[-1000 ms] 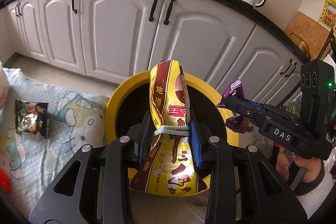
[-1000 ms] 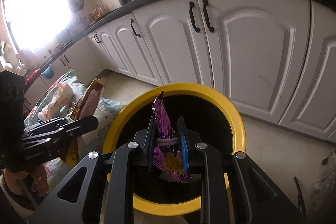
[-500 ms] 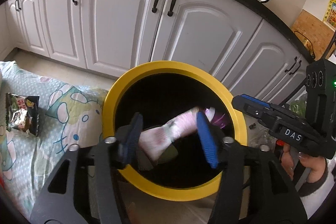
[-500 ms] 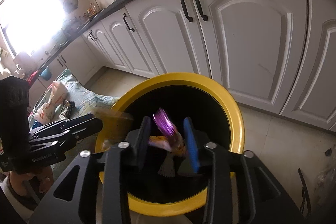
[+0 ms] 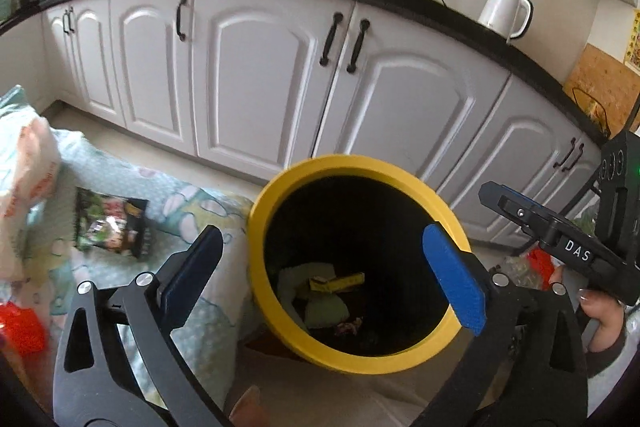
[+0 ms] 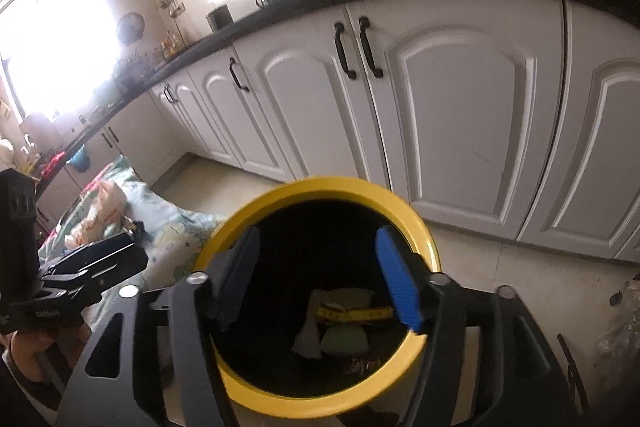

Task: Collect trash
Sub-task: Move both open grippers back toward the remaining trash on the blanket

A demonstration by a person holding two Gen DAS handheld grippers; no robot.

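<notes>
Left gripper (image 5: pixel 324 267) spread wide, nothing between the fingers; it hangs over the near-left rim of the yellow bin (image 5: pixel 288 183), which stands on the floor just in front of the white cabinets (image 5: pixel 256 75)

Right gripper (image 6: pixel 320 279) also wide and empty, poised directly above the bin's mouth

Trash inside the bin: yellow wrapper (image 5: pixel 338 281) lying on pale green packets at the bottom, same pile visible from the right wrist view (image 6: pixel 352 314)

Dark green snack packet (image 5: pixel 112 227) lies flat on the patterned cloth (image 5: pixel 208 319) left of the bin, near the cloth's far edge, apart from the bin

White kettle (image 5: pixel 505 11) on the black countertop's right end
</notes>
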